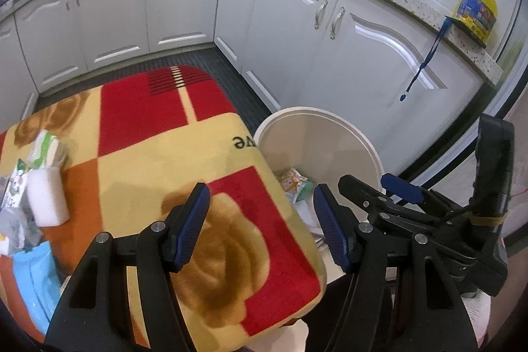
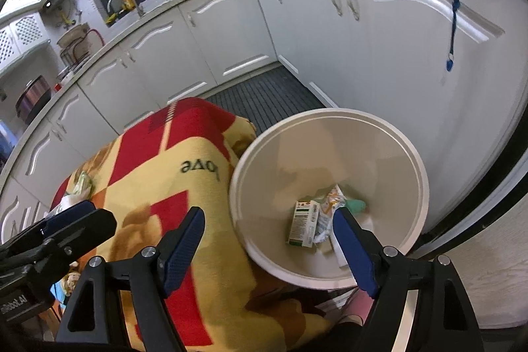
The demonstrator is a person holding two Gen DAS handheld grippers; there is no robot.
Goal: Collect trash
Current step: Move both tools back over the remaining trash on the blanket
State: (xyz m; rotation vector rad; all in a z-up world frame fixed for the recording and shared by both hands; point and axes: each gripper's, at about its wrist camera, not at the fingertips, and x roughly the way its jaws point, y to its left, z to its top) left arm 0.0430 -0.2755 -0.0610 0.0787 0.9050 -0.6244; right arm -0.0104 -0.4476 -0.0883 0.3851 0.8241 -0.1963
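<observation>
A blanket-covered counter [image 1: 158,154] stands in a white kitchen, with a bin [image 2: 330,134] at its 3 o'clock edge already holding a carton [image 2: 303,223]. Both the left hand-held gripper [image 1: 260,226] and the right hand-held gripper [image 2: 267,249] gape empty. More trash [image 1: 43,180] waits at the counter's 9 o'clock edge; the next reach should probably straddle one packet squarely before squeezing.
</observation>
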